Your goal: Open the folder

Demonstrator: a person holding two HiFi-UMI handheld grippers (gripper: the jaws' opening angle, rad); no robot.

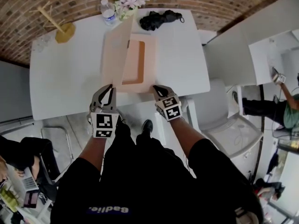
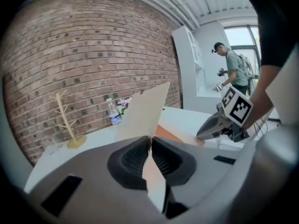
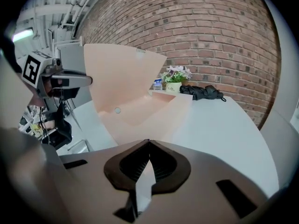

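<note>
A peach folder [image 1: 140, 62] lies in the middle of the white table [image 1: 60, 78]. Its front cover [image 1: 116, 48] stands lifted, nearly upright, over the left half. My left gripper [image 1: 110, 90] is at the cover's near corner, and in the left gripper view the jaws [image 2: 150, 138] are shut on the thin cover sheet [image 2: 145, 108]. At the folder's near right corner, my right gripper [image 1: 156, 88] is shut on the back cover's edge [image 3: 140, 113], its jaws [image 3: 149, 143] closed together. Inside, the folder's pocket [image 3: 135, 107] shows.
At the table's far edge stand a water bottle [image 1: 108, 12], a pot of flowers [image 1: 131, 1] and a black bundle [image 1: 161, 18]. A wooden branch stand [image 1: 60, 29] is at the far left. A white chair [image 1: 229, 125] is right of me, and a person [image 1: 280, 104] stands further right.
</note>
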